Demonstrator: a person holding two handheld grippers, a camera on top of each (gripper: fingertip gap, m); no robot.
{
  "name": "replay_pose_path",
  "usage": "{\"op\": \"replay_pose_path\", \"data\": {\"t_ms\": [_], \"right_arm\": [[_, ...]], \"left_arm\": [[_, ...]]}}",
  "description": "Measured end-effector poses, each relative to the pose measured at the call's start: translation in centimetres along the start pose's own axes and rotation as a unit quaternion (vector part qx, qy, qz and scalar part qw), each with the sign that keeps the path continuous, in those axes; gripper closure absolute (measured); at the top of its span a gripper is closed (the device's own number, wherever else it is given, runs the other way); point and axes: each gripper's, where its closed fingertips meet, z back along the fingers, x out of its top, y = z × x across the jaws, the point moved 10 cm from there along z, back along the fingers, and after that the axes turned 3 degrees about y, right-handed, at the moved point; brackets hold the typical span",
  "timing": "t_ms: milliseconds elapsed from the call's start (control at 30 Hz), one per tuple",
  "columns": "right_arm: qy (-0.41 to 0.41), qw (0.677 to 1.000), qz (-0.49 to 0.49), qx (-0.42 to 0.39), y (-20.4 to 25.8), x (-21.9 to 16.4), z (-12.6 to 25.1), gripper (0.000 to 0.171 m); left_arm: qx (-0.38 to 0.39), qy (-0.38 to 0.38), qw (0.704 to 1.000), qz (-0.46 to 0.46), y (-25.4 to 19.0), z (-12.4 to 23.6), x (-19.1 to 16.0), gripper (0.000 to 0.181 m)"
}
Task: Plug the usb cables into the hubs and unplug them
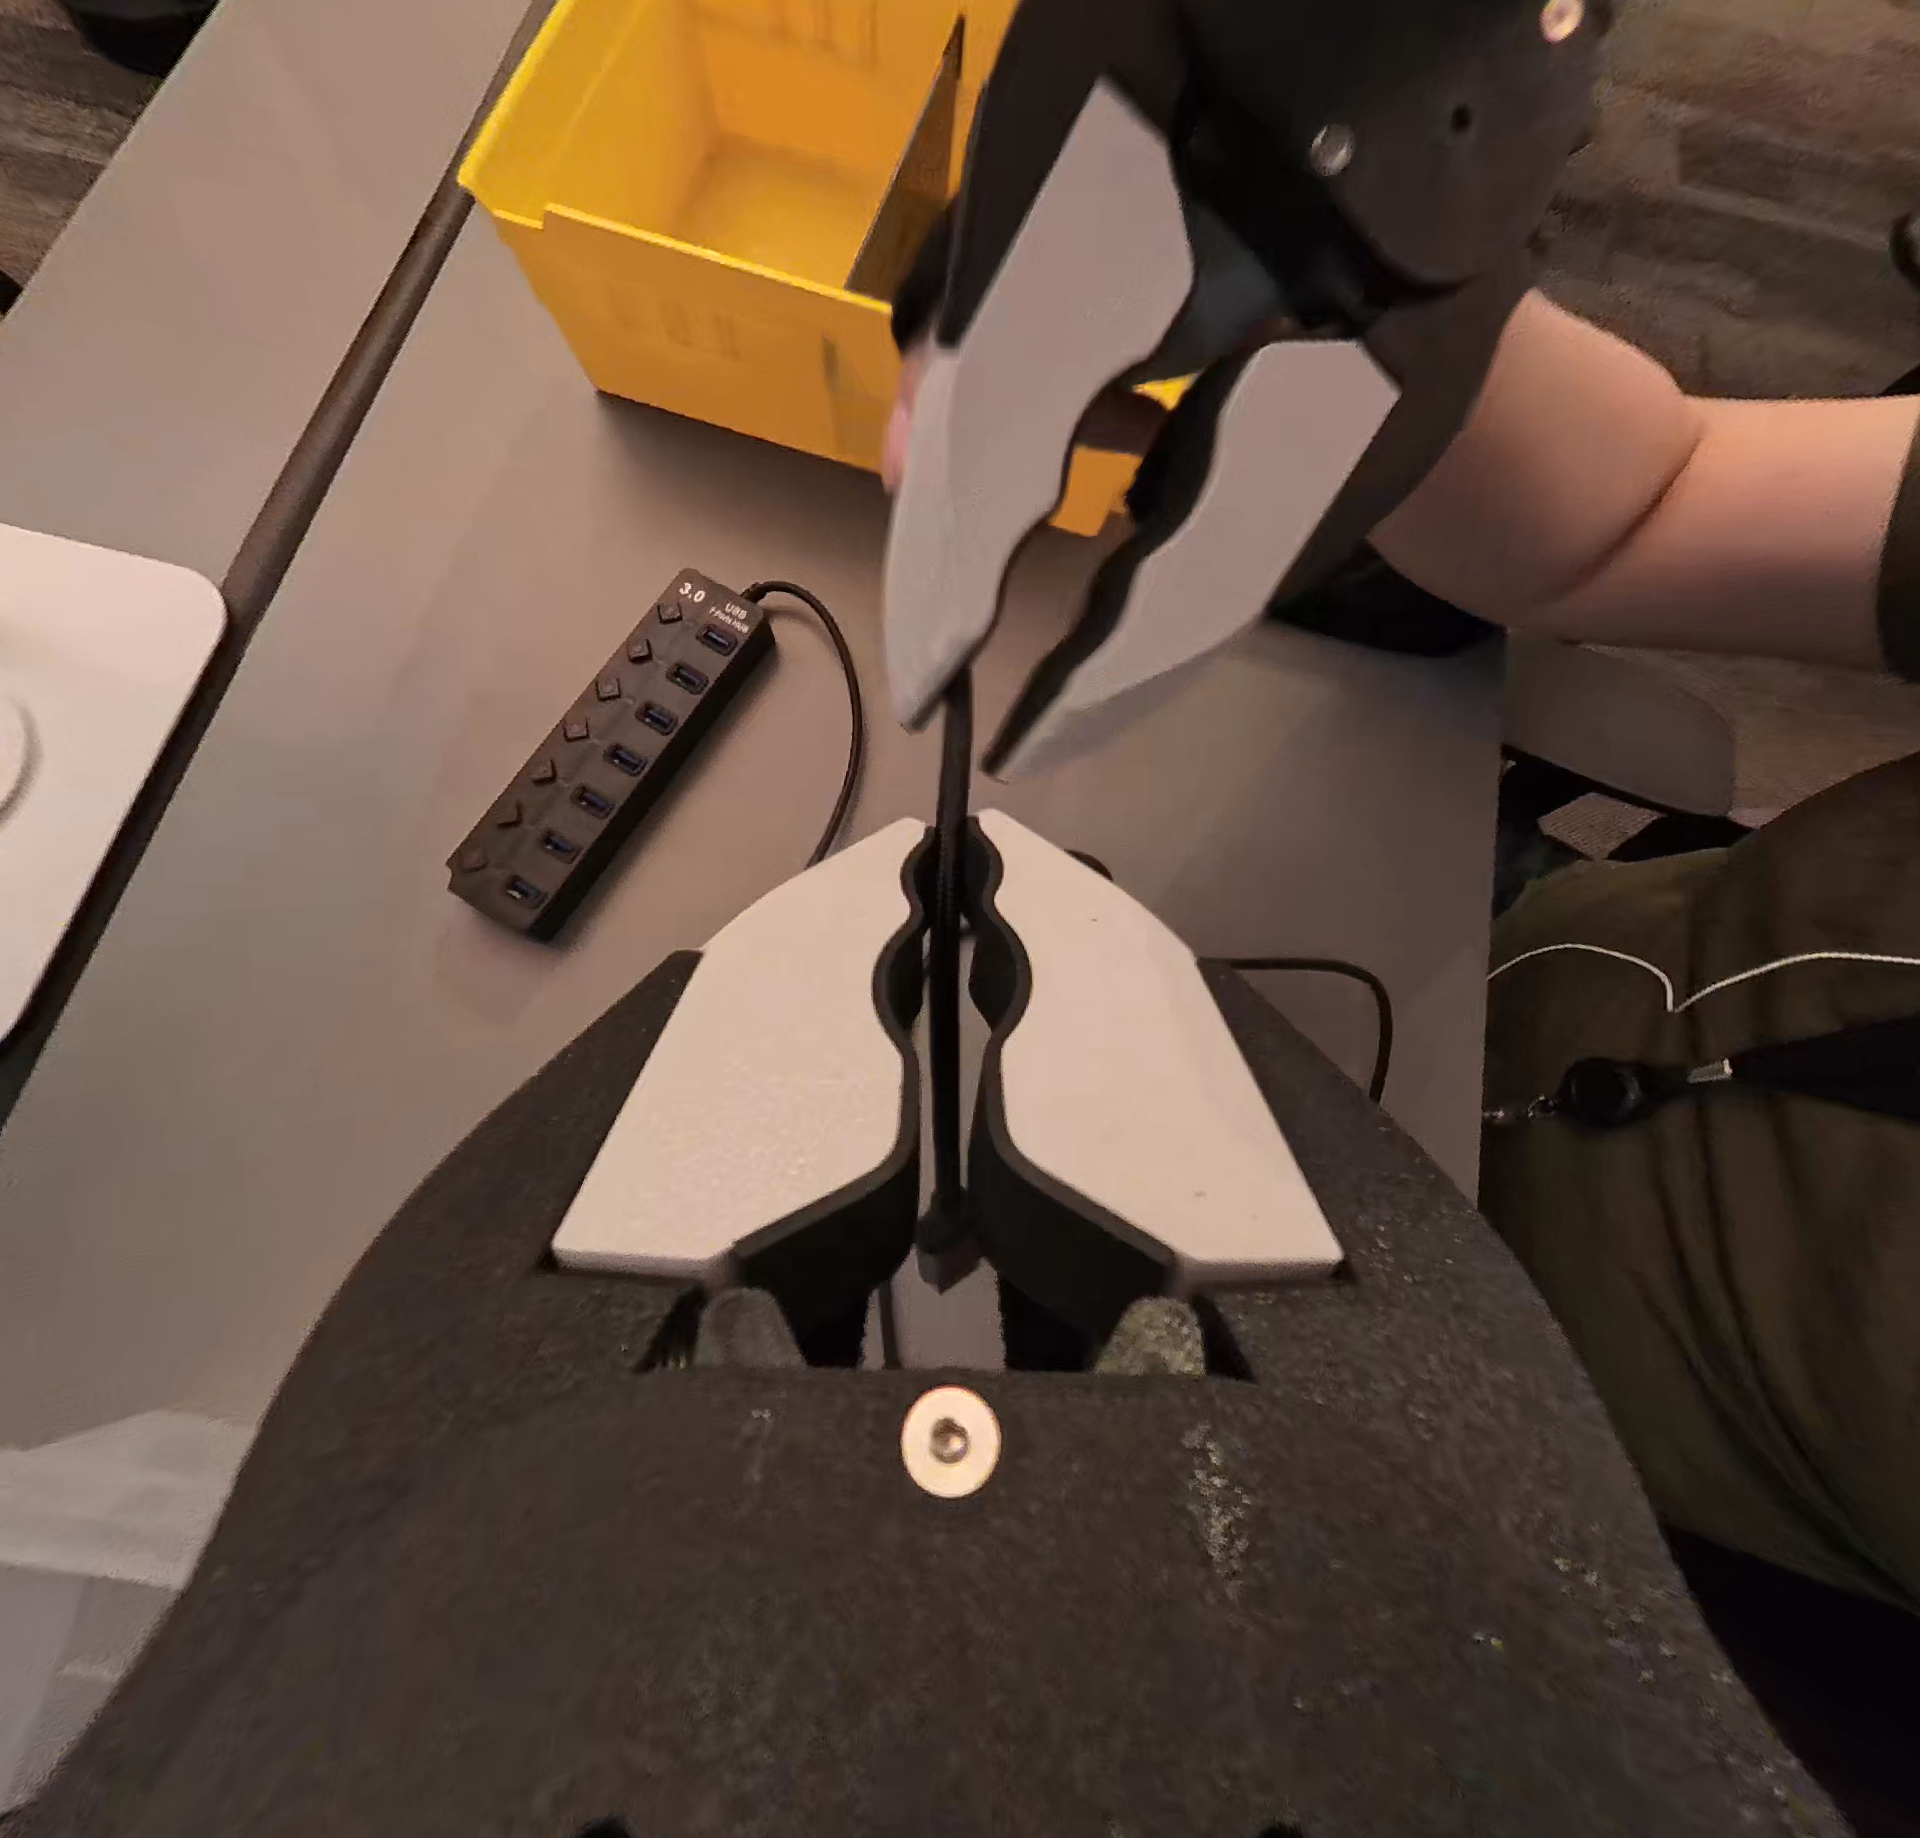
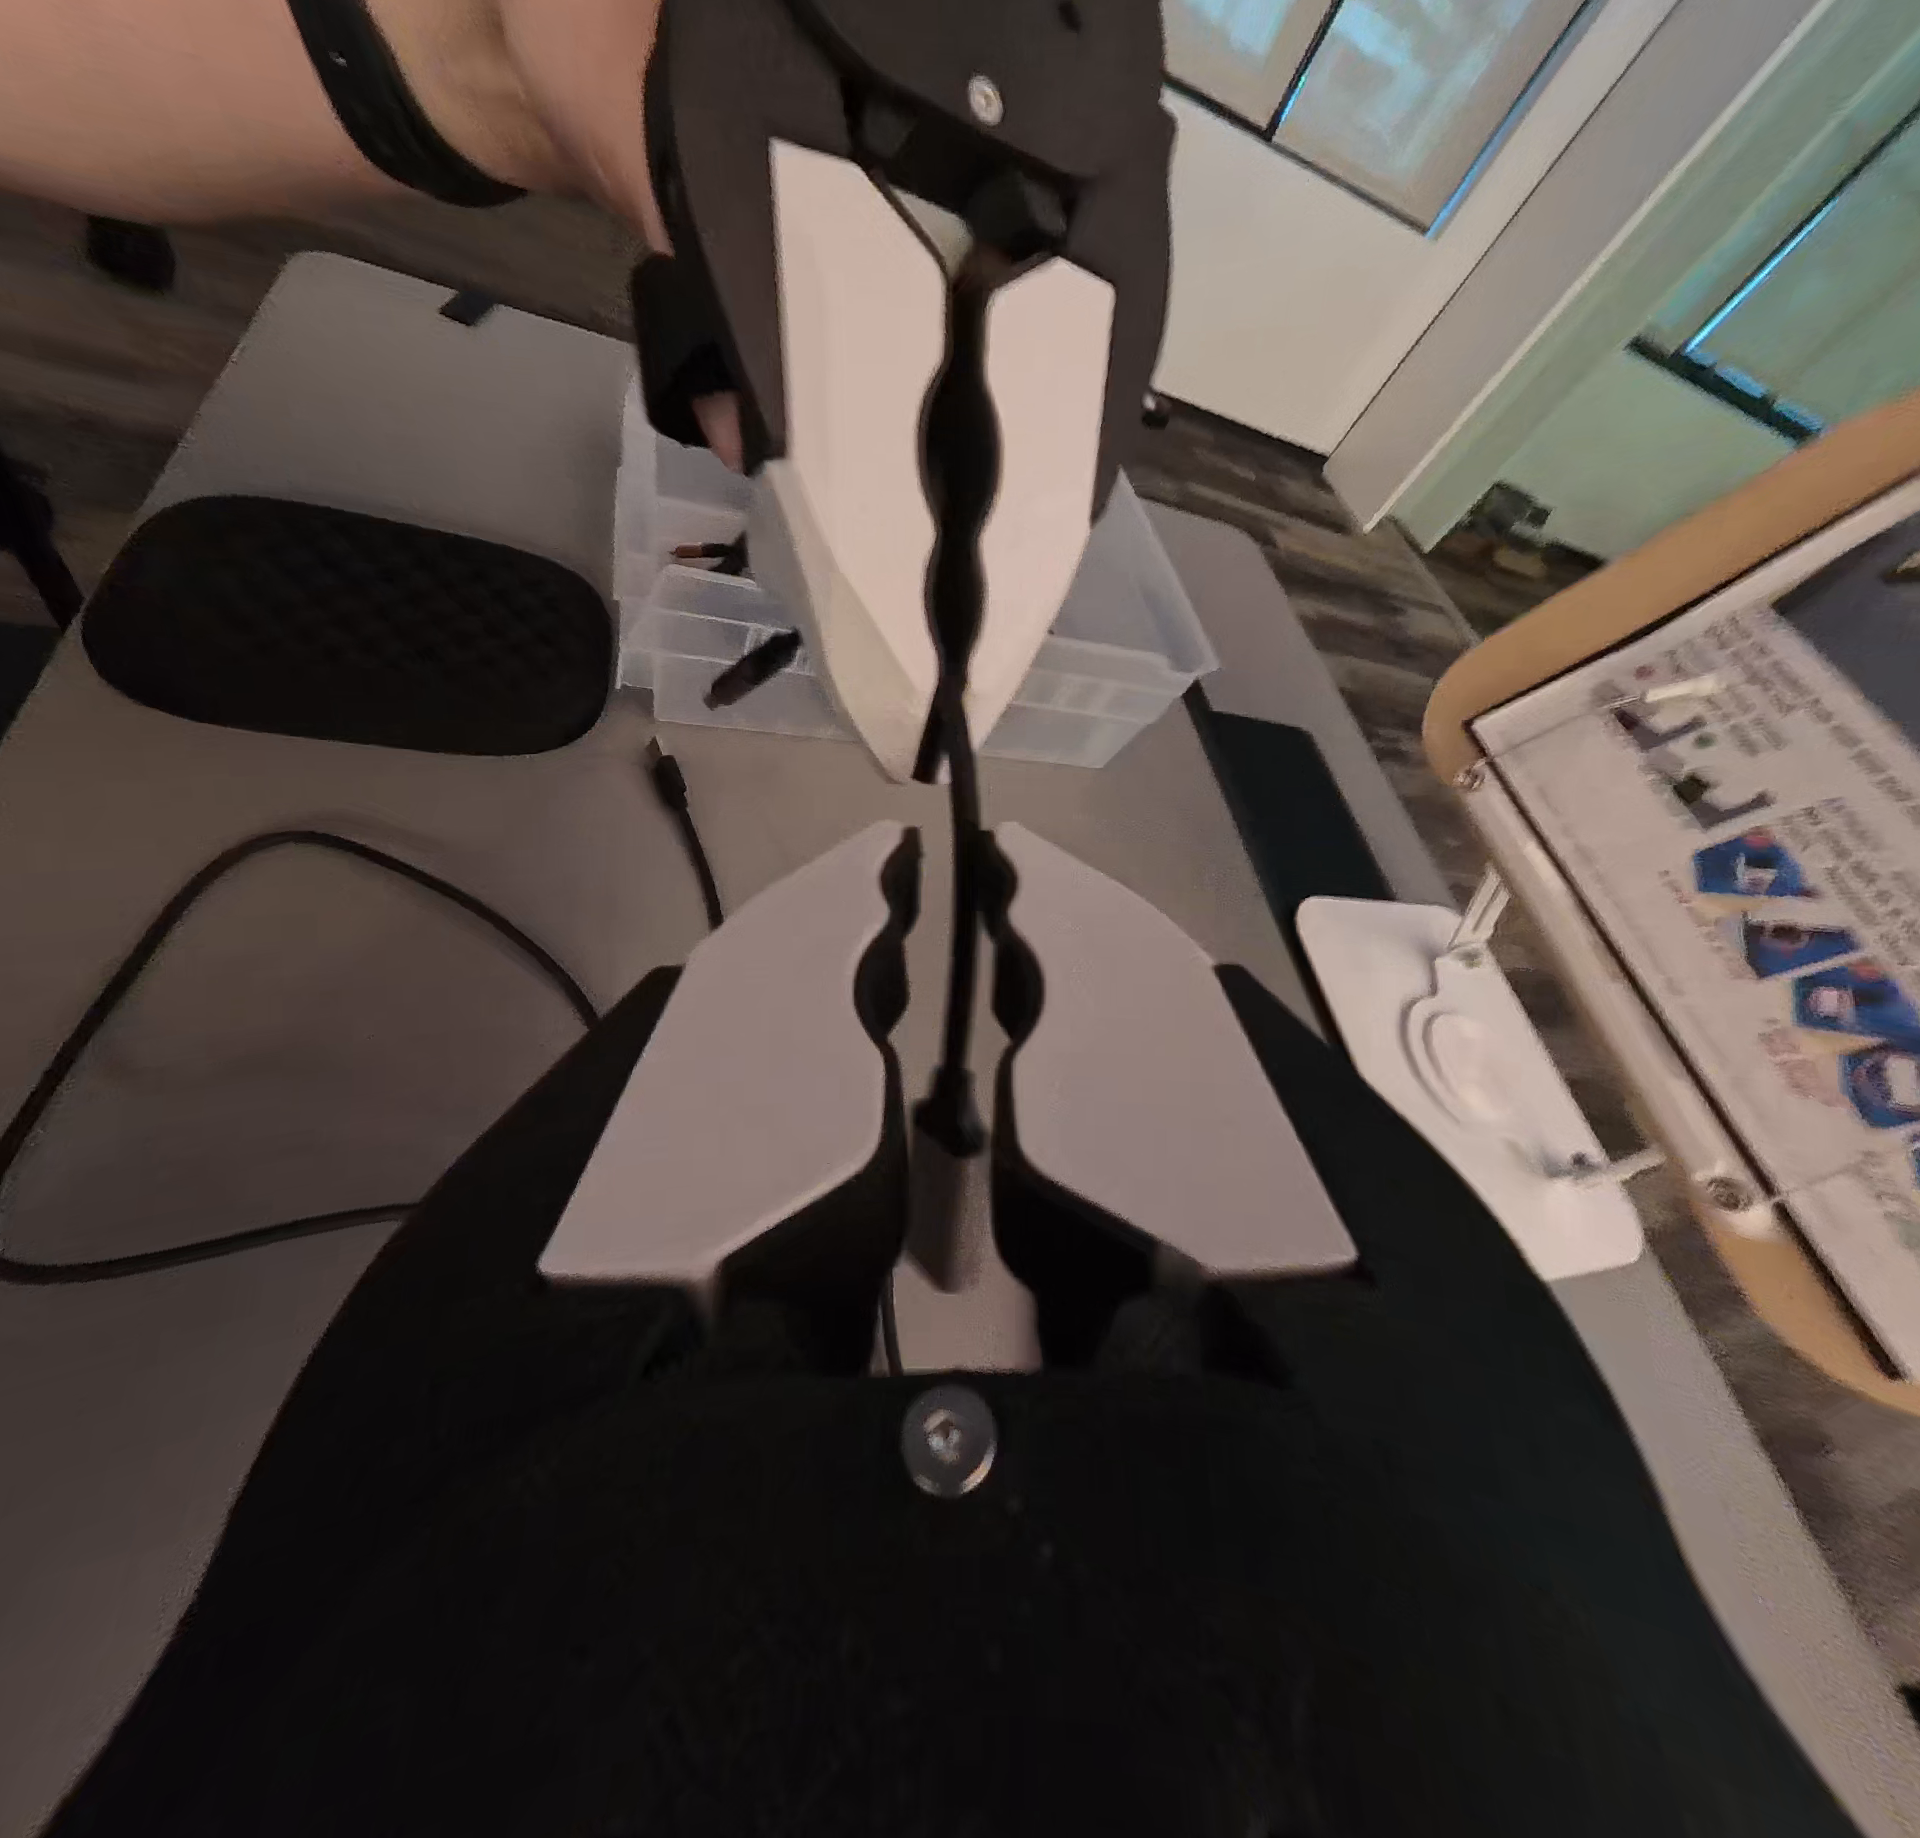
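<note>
Left wrist view looks down on a grey table (image 1: 1195, 749) carrying a yellow bin (image 1: 717, 261) at the far side and, nearer, a black USB hub (image 1: 613, 754) lying flat with its row of blue ports facing up. As far as the row shows, every port is vacant, so no plug is seated in this hub now; whether earlier cycles were completed cannot be judged. At least one insertion and one removal appear to lie ahead.

Both tools meet above the table, tip to tip. The left gripper (image 1: 954, 838) has its fingers clenched on a thin black usb cable (image 1: 951, 1009), which runs back between them to a plug near the tool's body. The right gripper (image 1: 961, 739), opposite, pinches the same cable at its tips, its jaws apart farther back. From the right wrist view, the right gripper (image 2: 951, 838) shows the cable passing between its fingers to a connector (image 2: 948, 1206) near its base, with a clear plastic box (image 2: 1091, 645) beyond.

The cable hangs in the air, well apart from the hub.
</note>
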Motion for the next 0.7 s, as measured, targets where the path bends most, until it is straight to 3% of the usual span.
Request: {"op": "replay_pose_path", "data": {"t_ms": [100, 200, 367, 433, 500, 700], "right_arm": [[-0.008, 0.998, -0.059, 0.037, -0.8, -0.7, 0.0, 0.166], [0.029, 0.991, -0.125, 0.026, -1.3, -1.7, 0.4, 0.166], [0.163, 0.932, -0.288, -0.145, 0.7, -6.1, 1.3, 0.166], [0.196, 0.912, -0.308, -0.185, 2.7, -7.9, 1.3, 0.166], [0.22, 0.893, -0.327, -0.218, 4.4, -9.7, 1.2, 0.166], [0.265, 0.864, -0.39, -0.179, 6.6, -13.4, 0.3, 0.166]], "left_arm": [[-0.008, -0.022, 1.0, -0.001, 0.1, -0.2, -0.2, 0.178], [0.014, -0.06, 0.998, -0.005, 0.3, 0.9, -0.5, 0.157], [0.051, -0.105, 0.993, -0.005, 1.1, 4.7, -1.9, 0.16], [0.081, -0.101, 0.991, -0.015, 1.7, 5.1, -2.6, 0.162], [0.101, -0.094, 0.99, -0.021, 2.5, 4.5, -2.9, 0.162], [0.119, -0.034, 0.992, -0.041, 5.2, 0.1, -2.2, 0.151]]}}
